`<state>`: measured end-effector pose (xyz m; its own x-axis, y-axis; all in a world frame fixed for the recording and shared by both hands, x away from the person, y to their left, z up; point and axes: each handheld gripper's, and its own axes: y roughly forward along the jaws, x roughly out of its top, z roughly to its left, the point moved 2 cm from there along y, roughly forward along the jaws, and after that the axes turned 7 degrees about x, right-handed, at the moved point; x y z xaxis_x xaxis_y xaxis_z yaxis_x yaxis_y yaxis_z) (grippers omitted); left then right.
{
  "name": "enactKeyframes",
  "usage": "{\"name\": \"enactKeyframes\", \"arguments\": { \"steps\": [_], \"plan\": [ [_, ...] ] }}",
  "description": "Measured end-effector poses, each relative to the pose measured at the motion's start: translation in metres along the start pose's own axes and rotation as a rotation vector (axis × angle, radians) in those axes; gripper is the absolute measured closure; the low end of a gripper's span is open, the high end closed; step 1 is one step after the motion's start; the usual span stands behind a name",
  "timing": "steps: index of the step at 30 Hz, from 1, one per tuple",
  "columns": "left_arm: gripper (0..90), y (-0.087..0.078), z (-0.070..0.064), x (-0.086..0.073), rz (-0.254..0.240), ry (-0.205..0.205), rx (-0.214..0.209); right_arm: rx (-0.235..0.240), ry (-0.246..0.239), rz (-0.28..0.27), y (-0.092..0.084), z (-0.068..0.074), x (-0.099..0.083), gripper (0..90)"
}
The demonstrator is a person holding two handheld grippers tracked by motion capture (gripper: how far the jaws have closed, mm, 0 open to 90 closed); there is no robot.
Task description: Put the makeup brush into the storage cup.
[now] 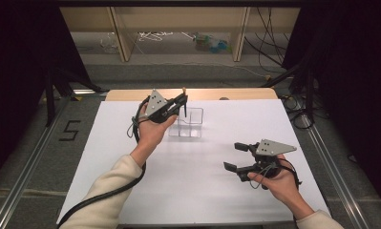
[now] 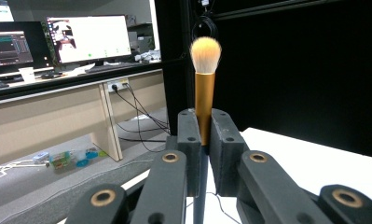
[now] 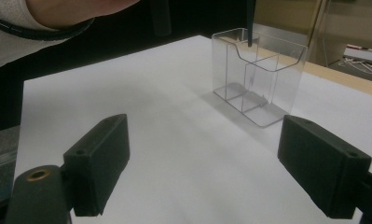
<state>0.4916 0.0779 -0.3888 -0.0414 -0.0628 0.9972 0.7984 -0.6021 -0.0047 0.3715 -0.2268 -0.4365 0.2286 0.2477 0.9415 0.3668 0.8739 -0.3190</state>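
The left claw [image 2: 203,140] clenched a makeup brush [image 2: 205,79] upright above the clear organizer [image 1: 190,123] at frame centre, its lower handle hidden; the right claw [image 1: 237,156] stood released.

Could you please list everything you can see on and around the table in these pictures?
makeup brush: one, gold ferrule, pale bristles tipped orange, dark handle; held upright, bristles up, above the organiser
clear organiser: one, transparent plastic with compartments; far middle of the table
table: one, white top with a wooden far edge
shelving: light wood, behind the table, cables on the floor under it
monitors: lit screens on a desk, seen in the left gripper view
floor mark: one black figure 5, left of the table
left tool: black, shut on the makeup brush
right tool: black, jaws wide open, over the near right of the table
sleeves: cream, both forearms
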Motion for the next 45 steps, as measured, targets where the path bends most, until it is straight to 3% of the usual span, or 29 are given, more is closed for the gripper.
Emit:
{"name": "enactKeyframes", "arguments": {
  "steps": [27,35,36,37,38,45],
  "plan": [
    [83.2,0.003,0.002,-0.008,0.008,-0.010,0.002,0.002,0.000,-0.008,0.001,0.001,0.000,17.5],
    [83.2,0.003,0.003,-0.011,0.017,-0.014,-0.001,0.006,0.000,0.007,0.000,0.000,0.000,17.5],
    [83.2,0.003,0.003,-0.011,0.017,-0.015,-0.001,0.010,0.017,0.016,0.000,0.001,-0.001,17.5],
    [83.3,0.003,0.004,-0.011,0.018,-0.006,0.000,0.006,0.000,0.007,0.000,0.000,0.000,17.5],
    [83.3,0.004,0.003,-0.012,0.014,-0.021,-0.001,0.006,-0.001,0.006,0.000,0.000,0.000,17.5],
    [83.3,0.005,0.003,-0.013,0.019,-0.019,0.000,0.006,0.000,0.006,0.000,0.000,0.000,17.5]
  ]
}}
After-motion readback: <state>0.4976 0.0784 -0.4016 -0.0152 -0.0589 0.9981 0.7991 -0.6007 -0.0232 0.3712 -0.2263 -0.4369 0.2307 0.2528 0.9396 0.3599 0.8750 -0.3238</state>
